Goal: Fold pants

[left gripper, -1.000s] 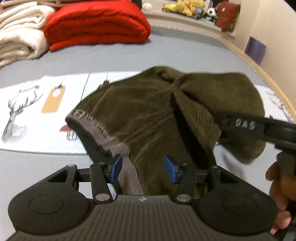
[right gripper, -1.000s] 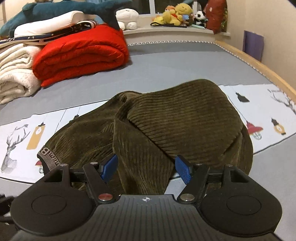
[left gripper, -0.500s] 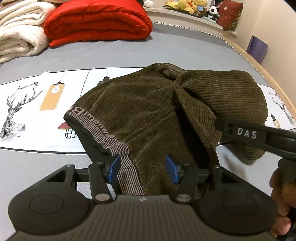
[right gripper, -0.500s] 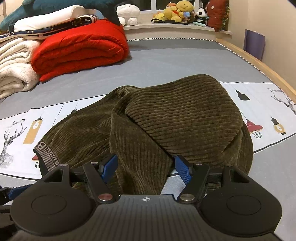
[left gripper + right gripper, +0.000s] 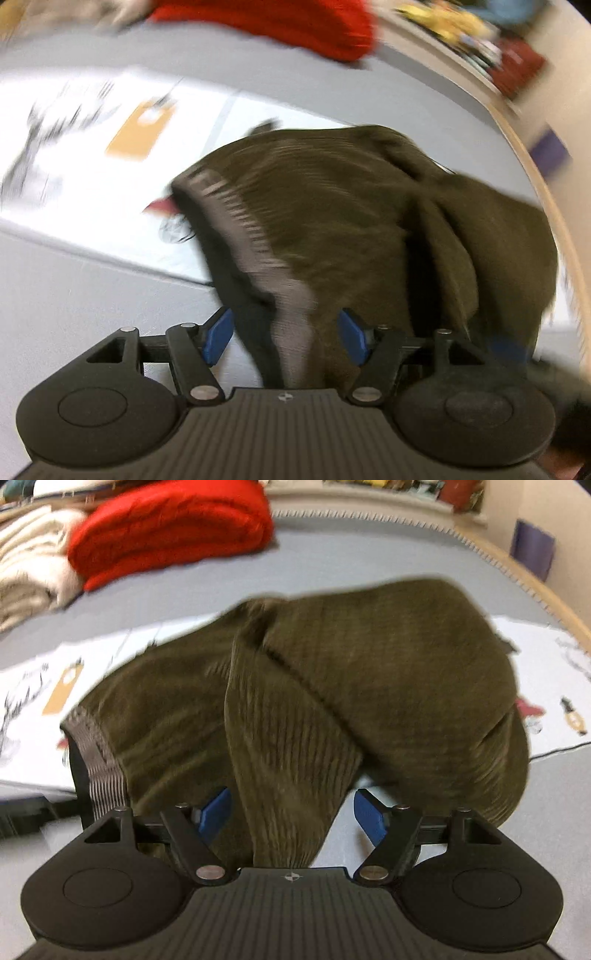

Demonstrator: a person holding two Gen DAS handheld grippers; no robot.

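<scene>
Olive corduroy pants (image 5: pixel 351 221) lie bunched on the grey bed, with a grey striped waistband (image 5: pixel 258 254) at the near left. My left gripper (image 5: pixel 286 336) is open, its blue pads on either side of the waistband fabric. In the right wrist view the pants (image 5: pixel 369 672) fold over themselves, and a hanging fold runs down between the open jaws of my right gripper (image 5: pixel 293 816). The waistband (image 5: pixel 98 760) shows at the left there. Both views are motion-blurred.
A white printed cloth (image 5: pixel 122 173) lies under the pants on the grey bed (image 5: pixel 369 554). A folded red duvet (image 5: pixel 166 528) and cream blankets (image 5: pixel 26 561) are stacked at the back left. The wooden bed edge (image 5: pixel 535 587) runs along the right.
Both grippers have swung quickly, blurring the views. The left view has tilted and shifted left; the right gripper's handle no longer shows in it. The pants look closer in both views.
</scene>
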